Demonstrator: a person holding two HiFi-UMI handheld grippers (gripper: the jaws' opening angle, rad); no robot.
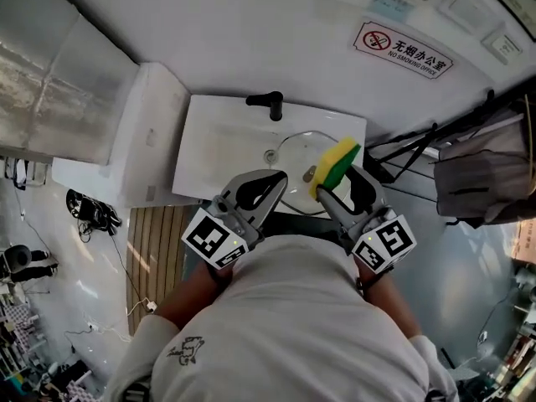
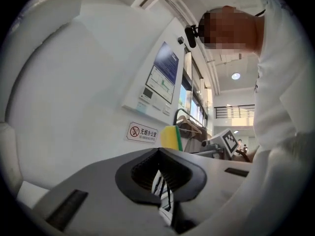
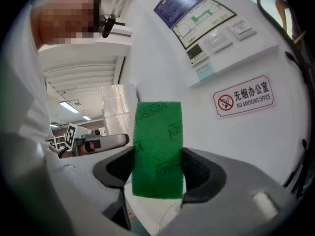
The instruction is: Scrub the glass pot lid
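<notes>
The glass pot lid (image 1: 295, 151) lies flat in the white sink (image 1: 218, 141), partly hidden behind the sponge. My left gripper (image 1: 270, 181) (image 2: 158, 152) hovers over the sink's near edge, shut, with nothing between its fingers. My right gripper (image 1: 339, 184) (image 3: 157, 157) is beside it on the right, shut on a yellow and green sponge (image 1: 335, 162) (image 3: 157, 149). The sponge stands upright above the jaws, its green face towards the right gripper view's camera. The left gripper view shows the sponge (image 2: 171, 137) from the side. Neither gripper touches the lid.
A black faucet (image 1: 266, 103) stands at the sink's back edge. A no-smoking sign (image 1: 402, 50) and a control panel (image 2: 160, 77) hang on the wall behind. A white cabinet (image 1: 138, 136) adjoins the sink on the left, a dark rack with bags (image 1: 473, 170) on the right.
</notes>
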